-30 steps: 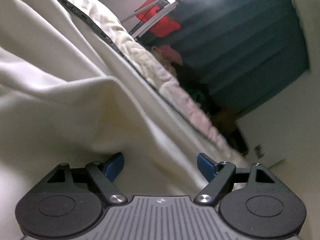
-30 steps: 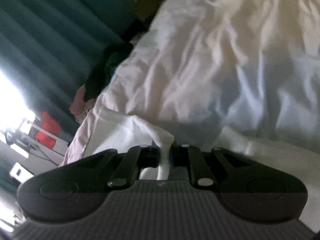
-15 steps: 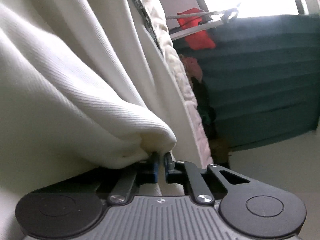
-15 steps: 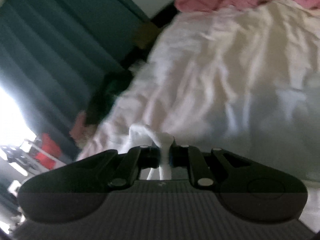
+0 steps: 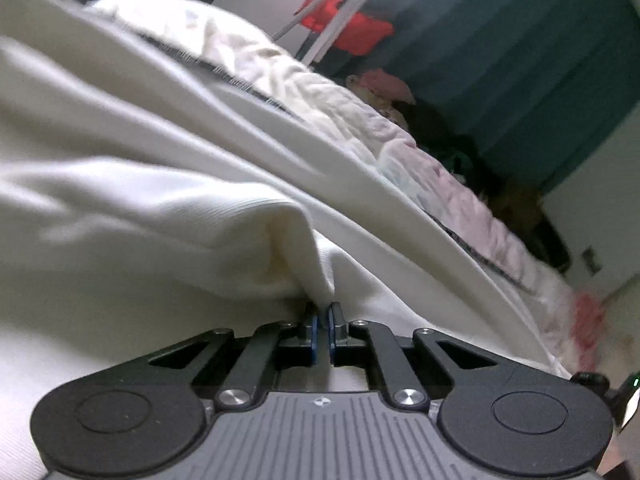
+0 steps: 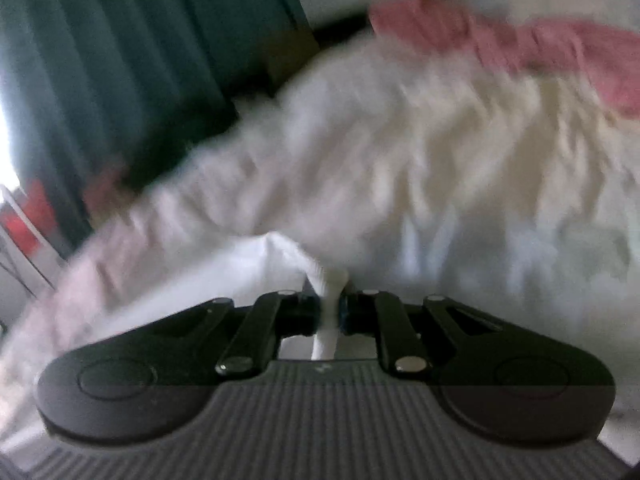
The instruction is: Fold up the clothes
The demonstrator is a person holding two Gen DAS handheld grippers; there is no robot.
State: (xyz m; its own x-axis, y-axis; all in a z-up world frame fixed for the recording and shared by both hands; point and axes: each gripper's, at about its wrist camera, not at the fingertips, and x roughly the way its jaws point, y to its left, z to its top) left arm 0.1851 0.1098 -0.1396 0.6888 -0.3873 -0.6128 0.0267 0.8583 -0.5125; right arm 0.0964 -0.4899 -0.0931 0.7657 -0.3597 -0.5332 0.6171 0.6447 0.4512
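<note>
A cream-white ribbed garment (image 5: 160, 200) with a dark zip along one edge lies across a bed. My left gripper (image 5: 322, 322) is shut on a pinched fold of it, which bulges up just ahead of the blue pads. In the right wrist view, my right gripper (image 6: 330, 312) is shut on another bunched piece of the white garment (image 6: 288, 256), which passes back between the jaws. That view is blurred by motion.
The bed has a pale crumpled quilt (image 6: 440, 152) with a pink cloth (image 6: 520, 44) at its far end. Dark teal curtains (image 5: 520, 60), a red item on a rack (image 5: 348, 28) and a dark clothes pile (image 5: 440, 132) stand beside the bed.
My left gripper closed from open onto a fold of the garment and has since lifted and tilted with it. My right gripper stayed shut on the cloth and swung towards the pink end of the bed.
</note>
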